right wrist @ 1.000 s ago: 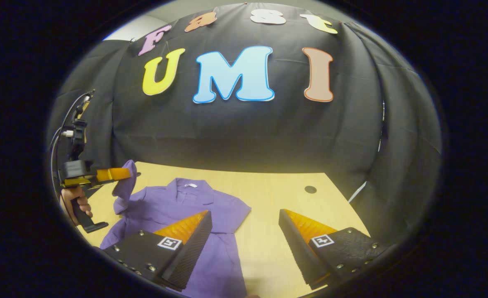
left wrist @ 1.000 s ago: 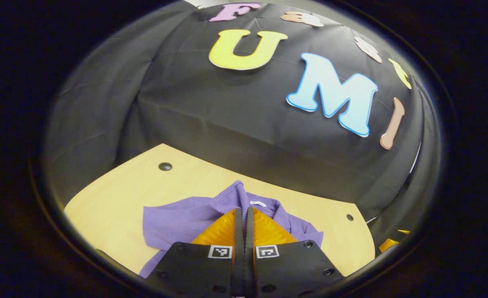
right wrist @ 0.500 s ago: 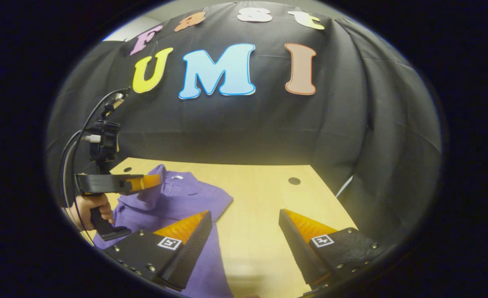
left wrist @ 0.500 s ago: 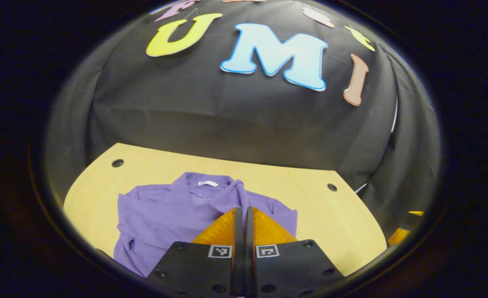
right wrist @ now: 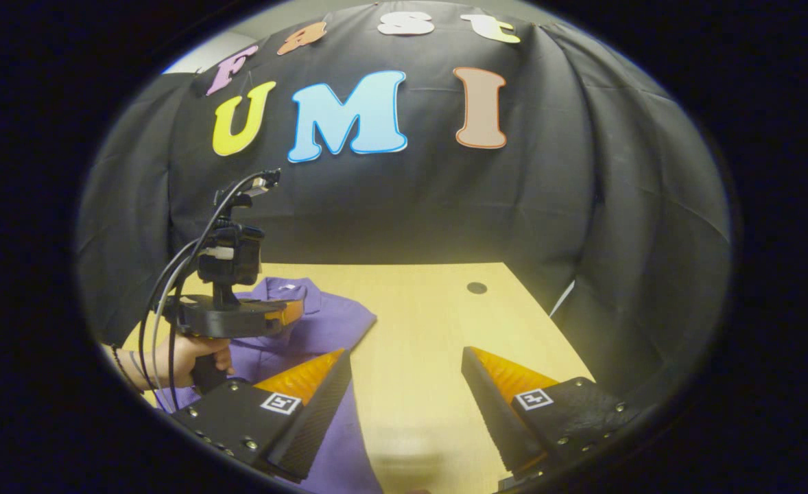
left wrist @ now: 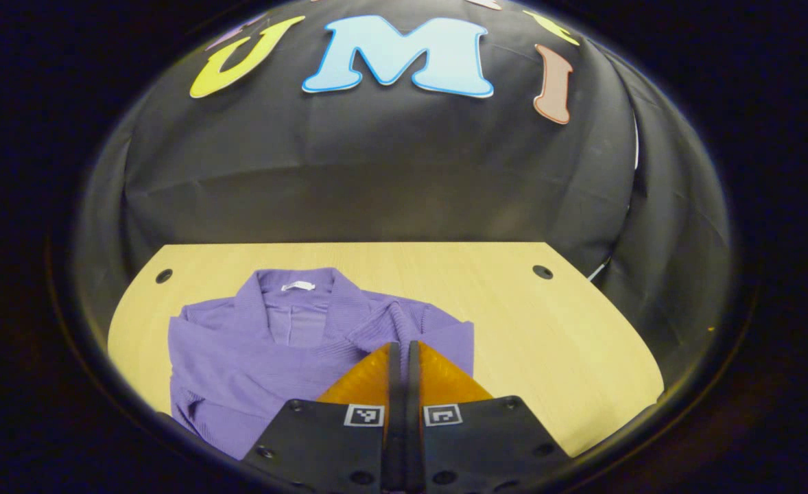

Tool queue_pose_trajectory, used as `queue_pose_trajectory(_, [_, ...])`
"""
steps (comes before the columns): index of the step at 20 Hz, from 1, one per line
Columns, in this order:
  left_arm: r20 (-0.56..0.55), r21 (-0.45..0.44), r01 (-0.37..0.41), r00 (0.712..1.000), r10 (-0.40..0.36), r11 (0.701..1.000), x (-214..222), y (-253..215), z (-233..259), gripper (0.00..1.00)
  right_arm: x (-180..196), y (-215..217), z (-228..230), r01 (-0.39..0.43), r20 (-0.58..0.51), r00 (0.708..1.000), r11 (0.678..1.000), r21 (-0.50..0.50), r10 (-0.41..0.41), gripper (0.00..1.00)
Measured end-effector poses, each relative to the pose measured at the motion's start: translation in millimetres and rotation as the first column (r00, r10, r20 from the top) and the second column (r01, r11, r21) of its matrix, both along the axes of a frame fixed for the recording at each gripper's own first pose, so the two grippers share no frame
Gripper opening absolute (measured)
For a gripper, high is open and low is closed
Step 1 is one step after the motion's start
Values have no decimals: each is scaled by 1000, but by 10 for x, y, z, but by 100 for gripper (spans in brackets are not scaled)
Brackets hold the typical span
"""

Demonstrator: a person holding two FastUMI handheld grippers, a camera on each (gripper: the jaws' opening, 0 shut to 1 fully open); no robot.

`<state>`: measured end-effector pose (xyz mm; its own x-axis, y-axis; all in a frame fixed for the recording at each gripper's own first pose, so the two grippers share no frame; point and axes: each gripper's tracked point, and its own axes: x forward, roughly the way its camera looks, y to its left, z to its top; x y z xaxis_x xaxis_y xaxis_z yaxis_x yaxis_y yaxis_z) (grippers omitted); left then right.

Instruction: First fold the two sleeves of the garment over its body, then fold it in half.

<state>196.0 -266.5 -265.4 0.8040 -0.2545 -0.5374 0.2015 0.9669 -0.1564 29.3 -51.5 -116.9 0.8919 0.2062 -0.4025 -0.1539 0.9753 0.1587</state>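
Spreading across the lower half of both views, the pale wooden worktop (left wrist: 568,322) carries the purple knit garment (left wrist: 239,350), which lies collar-up in the lower left of the left gripper view and at the lower left of the right gripper view (right wrist: 328,322). Over the last second the sleeve (left wrist: 396,322) has been swung from out beside the garment to a spot over its chest, and the garment now sits squarer and flatter in the frame, so the first sleeve fold looks close to laid down. Left tongs (left wrist: 398,357), at bottom centre, are pressed together on that sleeve's ribbed cuff; in the right gripper view they (right wrist: 294,312) appear at mid left, gripped by a hand (right wrist: 188,357), low over the cloth. Right tongs (right wrist: 407,384) hang spread and empty above bare worktop, beside the garment's edge, probably waiting for the second sleeve.
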Motion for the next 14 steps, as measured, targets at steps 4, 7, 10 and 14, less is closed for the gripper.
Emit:
queue_pose_trajectory(4, [12,-35,11,1000,-11,999,-49,13,90,23,-4,1,-62,-8,-4,1000,1000,7,8,98])
queue_pose_trajectory(7, [29,-46,8,1000,-7,999,-128,67,191,44,-88,26,-40,-18,2,1000,1000,-7,18,97])
queue_pose_trajectory(10, [41,-61,-2,999,4,998,-241,165,294,85,-128,14,-4,-7,24,1000,1000,-29,8,97])
queue_pose_trajectory(14, [85,-44,9,996,-5,999,-506,447,503,94,-246,88,2,15,28,1000,999,-41,-13,97])
